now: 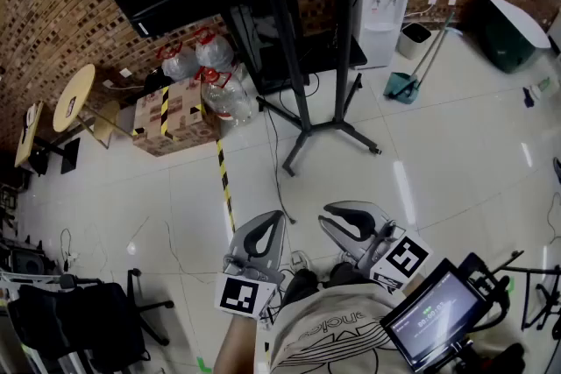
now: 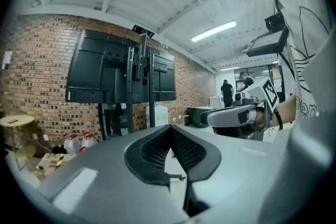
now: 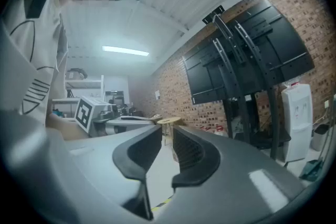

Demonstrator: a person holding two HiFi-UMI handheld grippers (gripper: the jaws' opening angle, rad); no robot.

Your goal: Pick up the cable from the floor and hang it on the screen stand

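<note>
Showing floor cable (image 1: 274,162), head view only

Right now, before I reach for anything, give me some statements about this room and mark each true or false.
The left claw is shut and empty. True.
The screen stand is in front of a brick wall. True.
A thin cable lies on the floor by the stand. True.
The right claw grips that cable. False: its jaws stand slightly apart, nothing between them.
The water dispenser is black. False: it is white.
</note>
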